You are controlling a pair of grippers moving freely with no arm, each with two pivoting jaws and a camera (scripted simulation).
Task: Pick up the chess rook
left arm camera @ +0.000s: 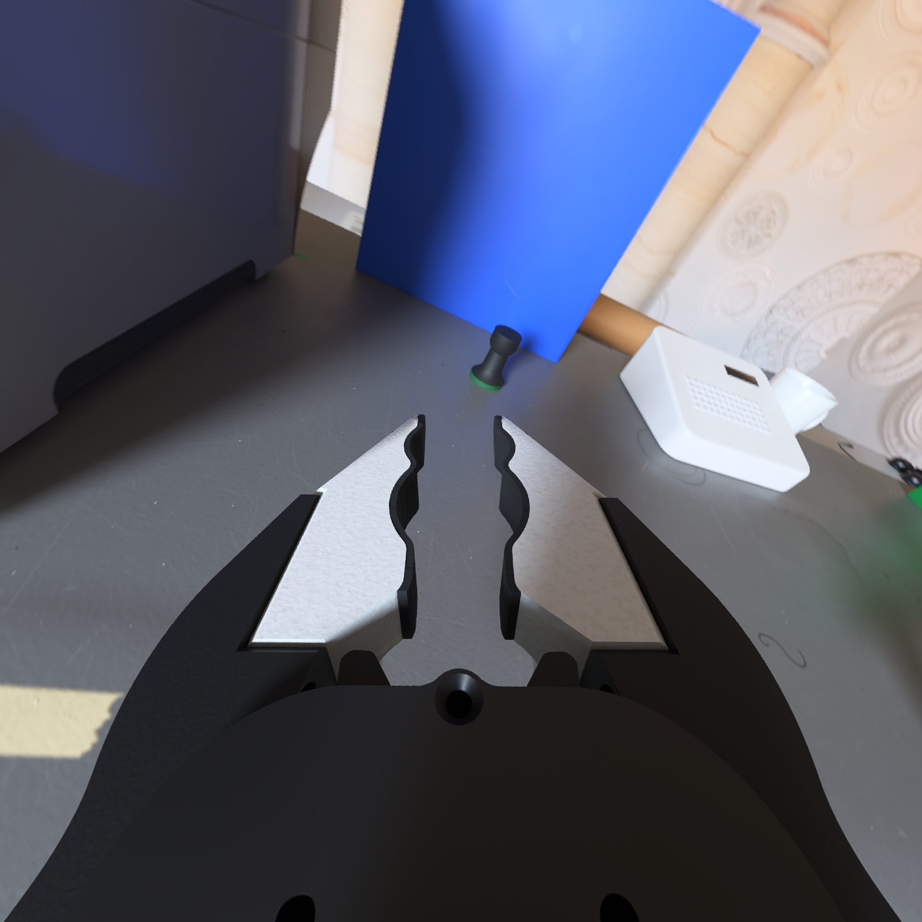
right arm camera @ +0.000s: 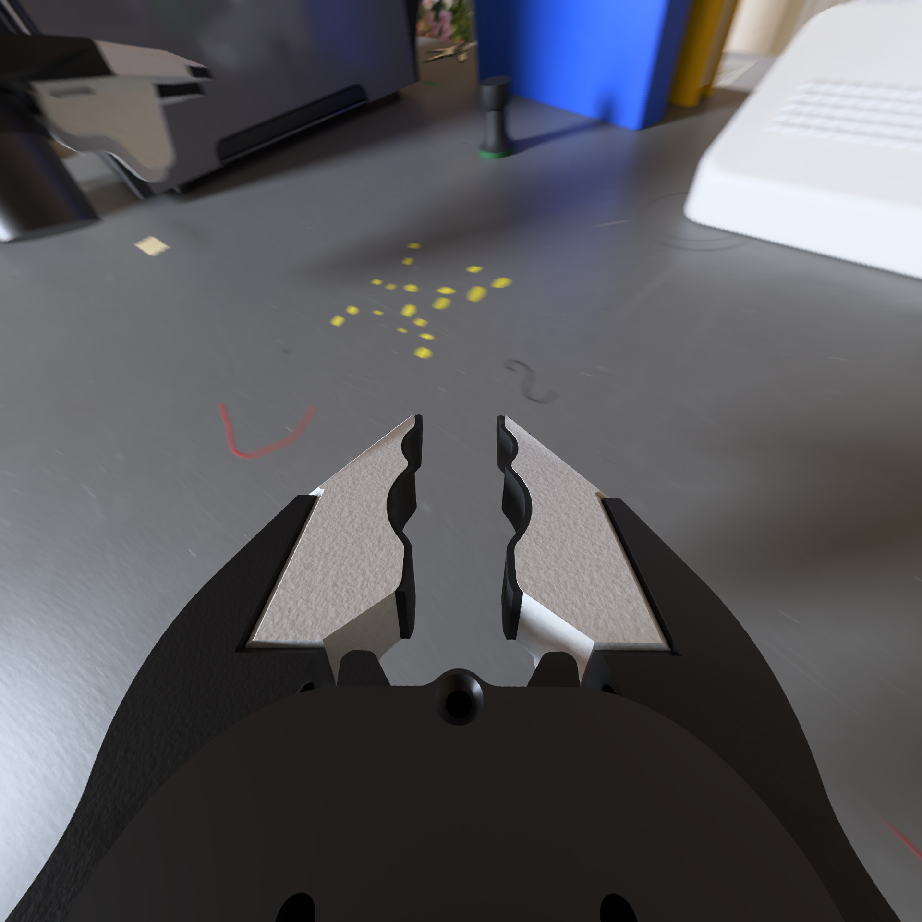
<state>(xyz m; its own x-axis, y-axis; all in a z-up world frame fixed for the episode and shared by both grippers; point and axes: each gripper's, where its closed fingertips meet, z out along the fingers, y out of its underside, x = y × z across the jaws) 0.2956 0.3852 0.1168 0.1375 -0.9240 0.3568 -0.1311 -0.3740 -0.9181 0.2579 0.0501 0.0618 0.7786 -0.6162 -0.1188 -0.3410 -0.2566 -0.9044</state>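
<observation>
Grey bench (left arm camera: 199, 499) fills both of my views, scuffed, with pale ornamented walls behind it on the left wrist view. Largest item noted: a dark grey box-like unit (left arm camera: 124, 199) standing at the far left of the bench. Next, a tall blue panel (left arm camera: 539, 164) stands upright at the back; on the right wrist view a yellow upright piece (right arm camera: 698, 55) shows just beside it. A white casing (left arm camera: 713, 414) with a grid of small holes lies on the bench to the right of the panel, well apart from the rook.

My left gripper (left arm camera: 459, 424) hovers over the bench with its jaws apart and nothing between them. My right gripper (right arm camera: 459, 424) is likewise above the bench, jaws apart, holding nothing. On the right wrist view the left gripper appears at the upper left edge, blurred.

Chess rook (left arm camera: 495, 358), dark with a green ring at its base, stands on the bench close in front of the blue panel's lower corner, ahead of my left gripper and slightly right of its centre line. From the right gripper it is well off. It appears tilted in the left wrist view and upright in the other.

Smallest items: yellow dots (right arm camera: 429, 299), a red curved stroke (right arm camera: 264, 439) and a dark squiggle (right arm camera: 529, 384) marked on the bench.
</observation>
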